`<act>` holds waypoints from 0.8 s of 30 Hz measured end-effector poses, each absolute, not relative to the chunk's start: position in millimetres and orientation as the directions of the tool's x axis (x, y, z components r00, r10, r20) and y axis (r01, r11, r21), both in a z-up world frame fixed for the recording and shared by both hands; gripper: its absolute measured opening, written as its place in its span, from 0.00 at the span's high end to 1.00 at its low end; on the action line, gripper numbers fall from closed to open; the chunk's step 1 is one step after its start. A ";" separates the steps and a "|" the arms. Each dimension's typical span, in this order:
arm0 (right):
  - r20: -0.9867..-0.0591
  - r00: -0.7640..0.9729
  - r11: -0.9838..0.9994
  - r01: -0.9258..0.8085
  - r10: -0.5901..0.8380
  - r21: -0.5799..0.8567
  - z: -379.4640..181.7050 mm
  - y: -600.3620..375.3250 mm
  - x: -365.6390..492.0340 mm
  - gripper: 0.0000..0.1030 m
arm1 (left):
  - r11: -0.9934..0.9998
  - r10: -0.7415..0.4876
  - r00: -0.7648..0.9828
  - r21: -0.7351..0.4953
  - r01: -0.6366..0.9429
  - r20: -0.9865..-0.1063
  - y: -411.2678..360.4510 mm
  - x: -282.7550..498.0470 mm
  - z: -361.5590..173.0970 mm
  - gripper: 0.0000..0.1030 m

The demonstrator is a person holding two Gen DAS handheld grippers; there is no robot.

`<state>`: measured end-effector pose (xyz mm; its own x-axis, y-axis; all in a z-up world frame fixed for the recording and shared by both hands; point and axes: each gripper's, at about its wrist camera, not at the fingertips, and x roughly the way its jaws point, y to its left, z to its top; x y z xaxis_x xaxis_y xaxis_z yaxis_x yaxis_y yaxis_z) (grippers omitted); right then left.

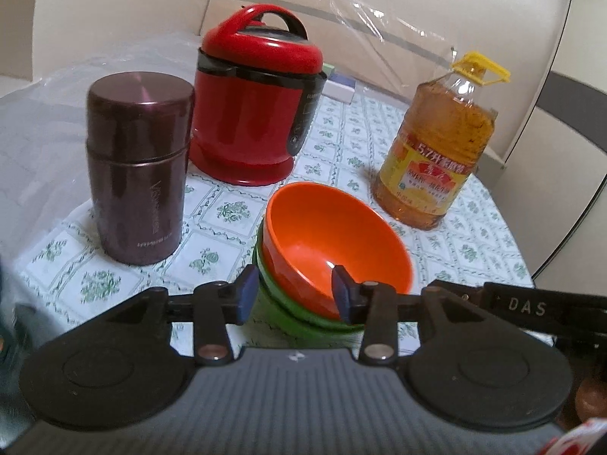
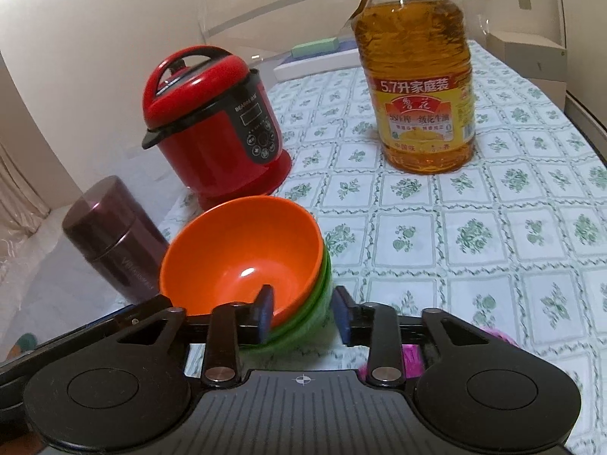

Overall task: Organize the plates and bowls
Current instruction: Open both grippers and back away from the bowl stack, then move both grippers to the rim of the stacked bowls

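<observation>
An orange bowl (image 1: pixel 334 235) (image 2: pixel 242 250) is nested on top of green bowls (image 1: pixel 288 314) (image 2: pixel 322 284) on the flowered tablecloth (image 2: pixel 474 227). My left gripper (image 1: pixel 294 297) straddles the stack's near left wall, one pad outside the green bowls and the other inside the orange bowl. The pads do not press on it, and the gripper is open. My right gripper (image 2: pixel 303 313) straddles the right wall the same way, with its left pad inside the orange bowl and its right pad outside the green ones. It is also open.
A maroon vacuum flask (image 1: pixel 136 167) stands left of the bowls, with a red rice cooker (image 1: pixel 258 113) behind it. A big bottle of oil (image 1: pixel 436 151) stands at the back right. Something pink (image 2: pixel 413 356) lies under my right gripper. Clear plastic sheeting covers the table's left side.
</observation>
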<state>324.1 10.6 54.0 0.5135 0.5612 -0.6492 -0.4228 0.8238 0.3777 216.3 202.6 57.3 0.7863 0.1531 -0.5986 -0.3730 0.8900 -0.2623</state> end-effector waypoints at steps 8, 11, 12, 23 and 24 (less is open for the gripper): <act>-0.641 0.540 0.836 -0.409 0.545 0.367 59.6 -15.2 278.1 0.59 | 0.882 0.136 0.796 -0.293 -0.369 -0.590 190.8 169.8 51.1 0.54; -0.635 0.560 0.845 -0.403 0.532 0.352 59.6 -26.3 259.1 0.59 | 0.879 0.163 0.782 -0.271 -0.392 -0.601 187.1 154.5 48.4 0.54; -0.635 0.564 0.848 -0.398 0.528 0.350 59.0 -30.0 252.8 0.59 | 0.881 0.168 0.779 -0.262 -0.394 -0.604 186.0 150.2 47.6 0.54; -0.692 0.552 0.882 -0.356 0.465 0.309 39.2 -53.2 206.5 0.59 | 0.902 0.159 0.777 -0.231 -0.366 -0.609 168.1 118.7 45.3 0.50; -0.694 0.550 0.883 -0.356 0.464 0.307 38.0 -54.7 203.0 0.59 | 0.903 0.156 0.776 -0.230 -0.362 -0.611 166.4 117.2 45.2 0.50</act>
<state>203.0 -54.7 38.0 0.5503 0.4638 -0.6943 -0.3559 0.8825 0.3074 117.2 166.4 45.2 0.7765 0.1558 -0.6106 -0.3624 0.9031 -0.2303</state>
